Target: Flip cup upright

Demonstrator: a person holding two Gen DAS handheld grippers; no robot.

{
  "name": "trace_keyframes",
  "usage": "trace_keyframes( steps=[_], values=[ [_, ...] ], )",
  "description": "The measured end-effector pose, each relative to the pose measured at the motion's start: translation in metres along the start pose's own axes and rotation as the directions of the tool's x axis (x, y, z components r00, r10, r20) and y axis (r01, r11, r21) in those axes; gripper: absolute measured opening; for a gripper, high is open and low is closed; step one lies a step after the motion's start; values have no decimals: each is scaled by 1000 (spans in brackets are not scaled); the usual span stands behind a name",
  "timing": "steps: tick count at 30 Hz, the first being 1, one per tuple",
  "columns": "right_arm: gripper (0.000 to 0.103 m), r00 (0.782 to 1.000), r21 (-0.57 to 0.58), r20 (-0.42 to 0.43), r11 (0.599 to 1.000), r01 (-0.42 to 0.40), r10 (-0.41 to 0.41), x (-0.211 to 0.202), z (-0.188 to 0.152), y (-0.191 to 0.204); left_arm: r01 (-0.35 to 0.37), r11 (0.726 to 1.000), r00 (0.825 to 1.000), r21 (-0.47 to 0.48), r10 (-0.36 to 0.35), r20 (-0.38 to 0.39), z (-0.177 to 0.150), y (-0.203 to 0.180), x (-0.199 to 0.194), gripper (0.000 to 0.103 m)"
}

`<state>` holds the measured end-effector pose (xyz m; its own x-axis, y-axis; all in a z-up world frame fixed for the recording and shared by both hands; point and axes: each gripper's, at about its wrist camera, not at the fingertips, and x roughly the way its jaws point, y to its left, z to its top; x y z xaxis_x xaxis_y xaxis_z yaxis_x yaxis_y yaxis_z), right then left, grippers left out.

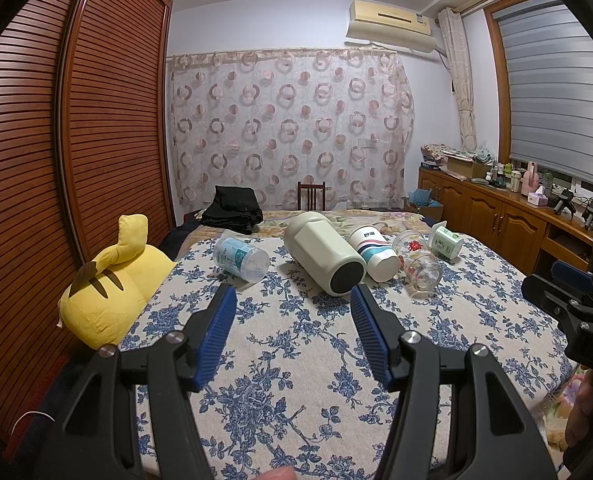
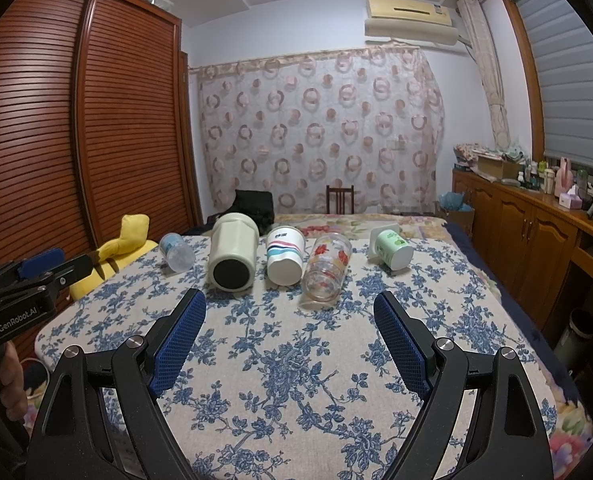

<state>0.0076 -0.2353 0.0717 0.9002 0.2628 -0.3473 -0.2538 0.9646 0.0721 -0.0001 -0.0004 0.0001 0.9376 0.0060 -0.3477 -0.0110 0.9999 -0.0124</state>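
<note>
**A:** Left wrist view. Your left gripper [image 1: 292, 300] hangs over the floral cloth [image 1: 296, 360], jaws spread wide, nothing between them. 5 containers lie on their sides in a row ahead: clear bottle [image 1: 241, 259], cream flask [image 1: 323, 254], striped cup [image 1: 373, 254], flowered glass [image 1: 417, 262], green cup [image 1: 447, 243].

**B:** Why so far back?

**A:** My judgement: you're lined up, not committed; the flask base sits nearest the right finger.

**B:** Right wrist view?

**A:** Your right gripper [image 2: 289, 304] is also spread and empty, short of the glass [image 2: 327, 266] and striped cup [image 2: 285, 255]. All lie with bases towards you, so none is upright yet.
</note>
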Motion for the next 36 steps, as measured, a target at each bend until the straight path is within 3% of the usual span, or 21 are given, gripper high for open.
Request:
trace_keyframes(
  steps=[27,36],
  values=[
    [88,1000,-3,-3,1000,-1,1,1,-1,1,1,1000,1000,-1,-1,-2,0,0,0,59],
    [88,997,-26,-73,999,-35,33,22,-4,2,-2,1000,997,5,2,-78,-5,12,27,59]
  ],
)
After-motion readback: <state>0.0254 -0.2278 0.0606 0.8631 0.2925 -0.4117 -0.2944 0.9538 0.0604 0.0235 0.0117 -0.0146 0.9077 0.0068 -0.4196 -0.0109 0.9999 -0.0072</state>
